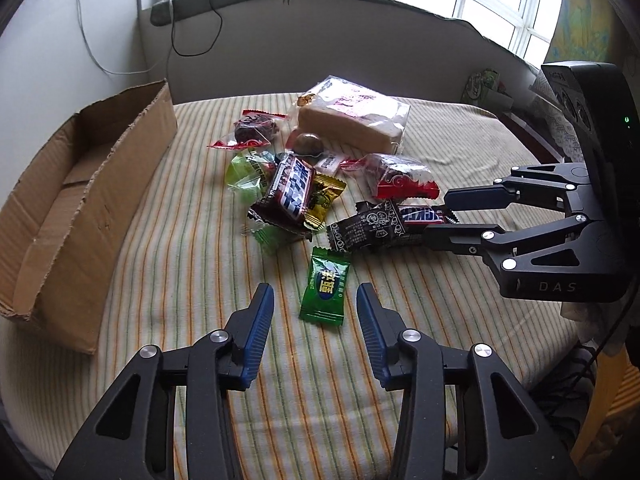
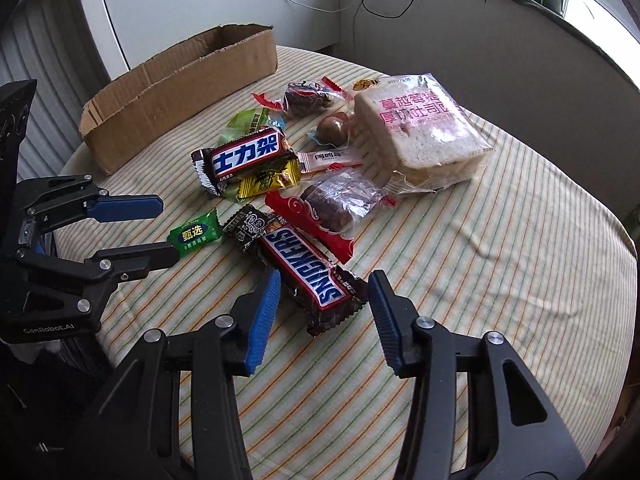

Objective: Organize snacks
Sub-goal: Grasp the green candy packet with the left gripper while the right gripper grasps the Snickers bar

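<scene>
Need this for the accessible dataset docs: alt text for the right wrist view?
The right gripper, jaws open, straddles a Snickers bar on a striped tablecloth. The left gripper brackets a green candy; beyond lie more wrapped snacks, packaged bread and an open cardboard box.

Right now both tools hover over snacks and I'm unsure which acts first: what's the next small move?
Probably lower the left tool and close on the green candy: it lies apart between open pads, and the cardboard box sits nearby.

Green candy [image 1: 325, 287], striped tablecloth [image 1: 200, 280], blue-padded fingers [image 1: 258, 334]
</scene>
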The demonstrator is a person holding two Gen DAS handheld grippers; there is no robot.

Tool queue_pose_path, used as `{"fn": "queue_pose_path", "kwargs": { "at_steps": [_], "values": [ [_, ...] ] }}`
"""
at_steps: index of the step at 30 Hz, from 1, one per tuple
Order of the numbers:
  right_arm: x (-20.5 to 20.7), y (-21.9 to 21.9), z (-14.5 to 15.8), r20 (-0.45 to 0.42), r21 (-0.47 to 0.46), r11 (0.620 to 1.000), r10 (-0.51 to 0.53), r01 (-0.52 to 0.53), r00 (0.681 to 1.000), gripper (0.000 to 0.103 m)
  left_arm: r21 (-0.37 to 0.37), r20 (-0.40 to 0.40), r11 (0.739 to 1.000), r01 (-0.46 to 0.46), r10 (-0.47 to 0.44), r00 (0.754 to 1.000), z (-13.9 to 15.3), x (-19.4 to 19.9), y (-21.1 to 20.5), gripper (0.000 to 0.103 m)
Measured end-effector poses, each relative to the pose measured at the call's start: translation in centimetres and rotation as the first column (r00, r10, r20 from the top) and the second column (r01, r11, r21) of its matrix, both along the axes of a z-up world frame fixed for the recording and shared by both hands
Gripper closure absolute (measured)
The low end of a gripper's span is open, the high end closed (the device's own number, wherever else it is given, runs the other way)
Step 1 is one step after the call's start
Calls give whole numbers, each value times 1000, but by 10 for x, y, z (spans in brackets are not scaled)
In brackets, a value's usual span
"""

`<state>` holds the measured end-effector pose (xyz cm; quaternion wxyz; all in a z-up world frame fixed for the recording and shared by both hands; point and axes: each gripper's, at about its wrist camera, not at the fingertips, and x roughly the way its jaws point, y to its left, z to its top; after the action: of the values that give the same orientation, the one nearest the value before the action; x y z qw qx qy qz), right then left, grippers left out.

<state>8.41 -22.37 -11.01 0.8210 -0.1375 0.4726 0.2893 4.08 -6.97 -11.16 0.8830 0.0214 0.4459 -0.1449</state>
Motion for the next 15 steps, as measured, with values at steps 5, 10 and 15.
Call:
{"fn": "queue_pose_path", "kwargs": {
  "at_steps": [5,10,15],
  "values": [
    [9,10,0,-11,6,999,43,-43,999,55,6,-14,1000,16,-16,1000,-5,8,-2,61],
    [16,19,-2,-16,12,998,64,-63,998,55,12,-28,1000,27,-27,999,-11,11,-4,67],
    [21,21,-4,-45,38,997,68,-67,997,55,17,-22,999,36,-35,999,-12,15,-5,72]
  ]
}}
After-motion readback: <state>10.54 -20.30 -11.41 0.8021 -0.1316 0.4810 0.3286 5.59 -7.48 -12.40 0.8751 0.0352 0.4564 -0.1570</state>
